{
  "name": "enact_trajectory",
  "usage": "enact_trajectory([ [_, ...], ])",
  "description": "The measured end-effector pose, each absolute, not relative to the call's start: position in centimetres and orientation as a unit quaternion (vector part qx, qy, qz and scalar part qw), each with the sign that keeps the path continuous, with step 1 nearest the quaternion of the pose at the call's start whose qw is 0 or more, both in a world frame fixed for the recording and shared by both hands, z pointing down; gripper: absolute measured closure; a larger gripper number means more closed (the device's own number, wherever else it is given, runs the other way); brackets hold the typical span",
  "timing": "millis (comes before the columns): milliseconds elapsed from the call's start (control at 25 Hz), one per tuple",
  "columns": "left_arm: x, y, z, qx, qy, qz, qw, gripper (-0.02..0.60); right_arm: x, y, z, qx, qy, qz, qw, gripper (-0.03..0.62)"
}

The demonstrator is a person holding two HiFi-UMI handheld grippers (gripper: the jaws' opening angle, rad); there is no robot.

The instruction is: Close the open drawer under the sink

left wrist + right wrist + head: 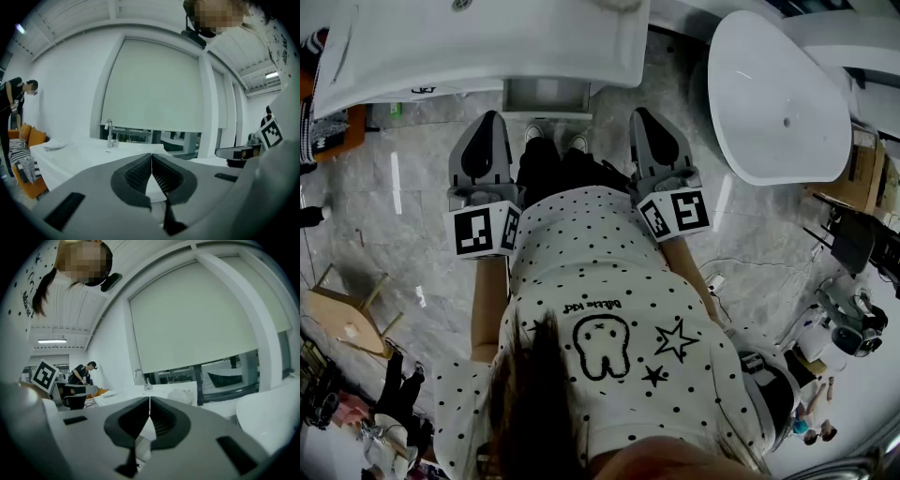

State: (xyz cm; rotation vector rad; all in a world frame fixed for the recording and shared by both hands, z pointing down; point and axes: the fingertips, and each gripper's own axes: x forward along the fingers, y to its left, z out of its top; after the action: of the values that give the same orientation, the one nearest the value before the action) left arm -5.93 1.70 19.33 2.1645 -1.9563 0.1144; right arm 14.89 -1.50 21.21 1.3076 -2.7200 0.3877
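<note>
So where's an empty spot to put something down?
The white sink counter looks mostly bare. So does the grey floor left of the left gripper. It's crowded between it and the right gripper, where the open drawer and shoes sit, and right of the bathtub, with gear.

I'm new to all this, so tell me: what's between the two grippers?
In the head view, the person's dark trousers and shoes lie between the left gripper and the right gripper, just short of the open drawer.
</note>
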Motion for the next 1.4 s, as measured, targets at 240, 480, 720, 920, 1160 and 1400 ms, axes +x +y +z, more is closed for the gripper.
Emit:
enact_trajectory([
  [240,-5.7,2.3,22.7,0.734,-0.662,0.074,0.137,0.574,15.2,-1.1,21.5,0.431,-0.891,0.129,0.055,0.58],
  [480,-5.9,2.8,26.7,0.739,-0.644,0.103,0.168,0.574,14.7,-0.4,23.0,0.438,-0.885,0.142,0.068,0.58],
  [720,-6.2,3.1,30.0,0.751,-0.619,0.131,0.19,0.574,14.2,0.5,24.1,0.459,-0.87,0.159,0.084,0.58],
  [920,-6.4,1.9,34.0,0.759,-0.595,0.147,0.219,0.574,13.0,-0.2,25.3,0.475,-0.859,0.168,0.095,0.58],
  [1160,-5.9,1.6,39.4,0.764,-0.573,0.164,0.249,0.572,10.9,-0.3,26.3,0.488,-0.85,0.171,0.099,0.579],
  [1400,-5.7,2.8,44.9,0.755,-0.552,0.212,0.283,0.572,9.7,0.8,27.3,0.495,-0.843,0.181,0.112,0.579],
])
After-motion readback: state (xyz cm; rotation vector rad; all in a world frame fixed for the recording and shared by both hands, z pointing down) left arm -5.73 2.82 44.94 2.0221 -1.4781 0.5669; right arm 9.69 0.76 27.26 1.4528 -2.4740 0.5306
